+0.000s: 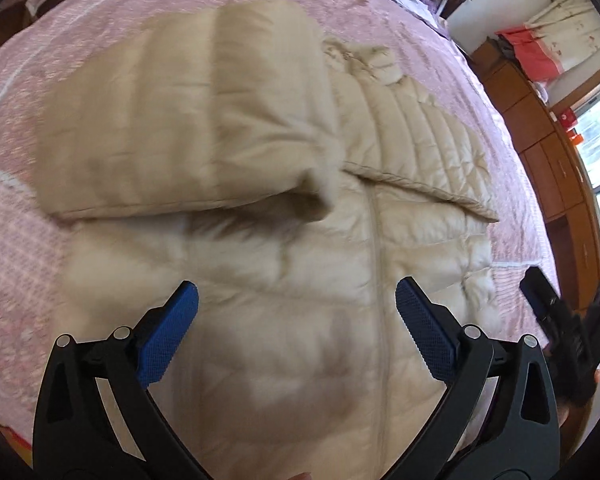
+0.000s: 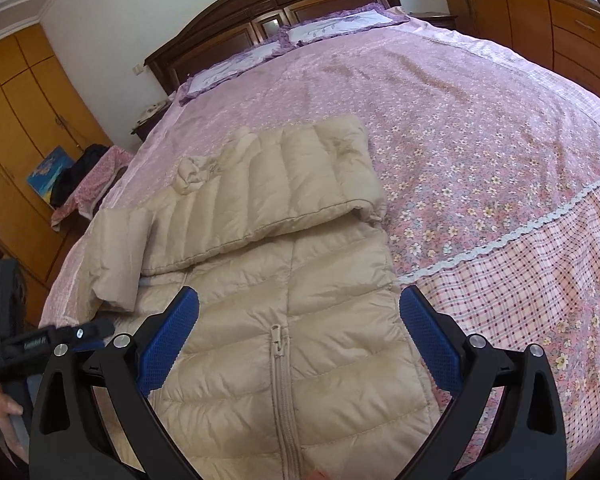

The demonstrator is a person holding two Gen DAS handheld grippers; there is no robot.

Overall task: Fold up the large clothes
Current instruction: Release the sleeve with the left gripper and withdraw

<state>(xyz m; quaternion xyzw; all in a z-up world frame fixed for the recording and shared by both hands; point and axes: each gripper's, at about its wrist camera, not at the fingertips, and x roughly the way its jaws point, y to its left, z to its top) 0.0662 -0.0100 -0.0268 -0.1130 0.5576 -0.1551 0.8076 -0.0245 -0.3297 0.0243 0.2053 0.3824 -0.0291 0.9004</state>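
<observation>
A beige quilted down jacket (image 1: 300,264) lies front up on the pink bedspread (image 1: 40,100). One sleeve (image 1: 180,120) is folded across its chest; the picture is blurred there. My left gripper (image 1: 296,300) hovers over the jacket's body, open, with nothing between its blue pads (image 1: 168,336). In the right wrist view the jacket (image 2: 340,360) shows its zipper (image 2: 278,360), the folded sleeve (image 2: 292,176) and a shorter sleeve (image 2: 116,256) at the left. My right gripper (image 2: 300,308) hangs open above the zipped lower front. The left gripper (image 2: 40,344) shows at the left edge.
The bed (image 2: 460,120) stretches far to the right of the jacket, with pillows (image 2: 332,24) and a dark headboard (image 2: 268,20) at the back. Wooden wardrobes (image 2: 20,120) stand on the left, low cabinets (image 2: 540,28) on the right. The other gripper (image 1: 548,312) shows by the bed's edge.
</observation>
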